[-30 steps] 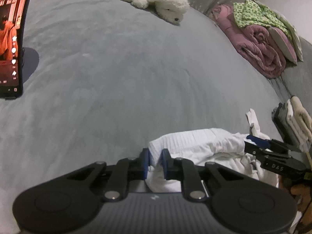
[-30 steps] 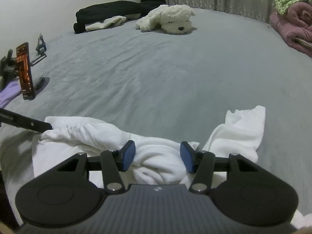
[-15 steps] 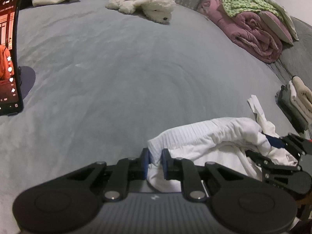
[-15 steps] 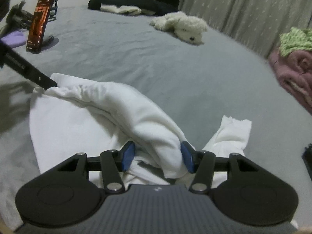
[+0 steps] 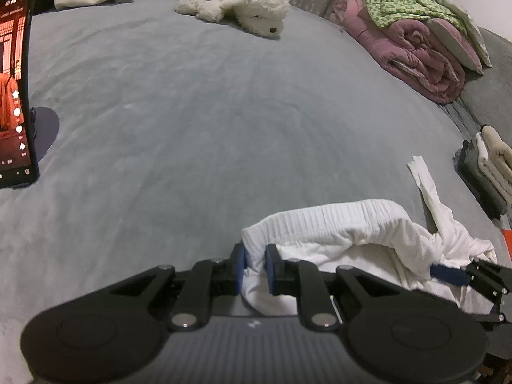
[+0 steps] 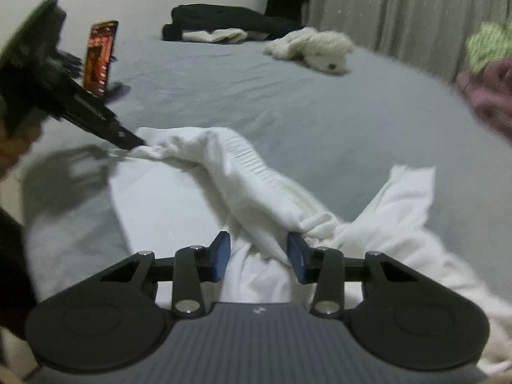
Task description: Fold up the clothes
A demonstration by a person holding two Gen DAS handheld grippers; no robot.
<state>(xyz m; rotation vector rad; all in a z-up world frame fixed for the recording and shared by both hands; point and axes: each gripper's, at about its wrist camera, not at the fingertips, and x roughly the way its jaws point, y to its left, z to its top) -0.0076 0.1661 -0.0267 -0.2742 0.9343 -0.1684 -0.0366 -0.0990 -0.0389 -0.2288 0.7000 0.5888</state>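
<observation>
A white garment (image 5: 336, 227) with a ribbed elastic band lies bunched on the grey bed (image 5: 192, 112). My left gripper (image 5: 255, 257) is shut on one end of that band, and the cloth fills the narrow gap between its blue pads. In the right wrist view the left gripper (image 6: 134, 142) holds the band up at the left. The white garment (image 6: 243, 172) runs down from there to my right gripper (image 6: 258, 249). Its jaws are closing with a thick fold of cloth between them. The right gripper (image 5: 454, 275) also shows at the garment's right end.
A lit phone (image 5: 14, 89) stands on a stand at the left. A white plush dog (image 5: 243, 9) and dark clothes (image 6: 224, 22) lie at the far side. A pink quilt (image 5: 412, 51) and a folded stack (image 5: 489, 169) sit at the right.
The right gripper has slid along the band towards its right end and its jaws have narrowed around the cloth. The band now hangs stretched between both grippers. The left gripper stayed put.
</observation>
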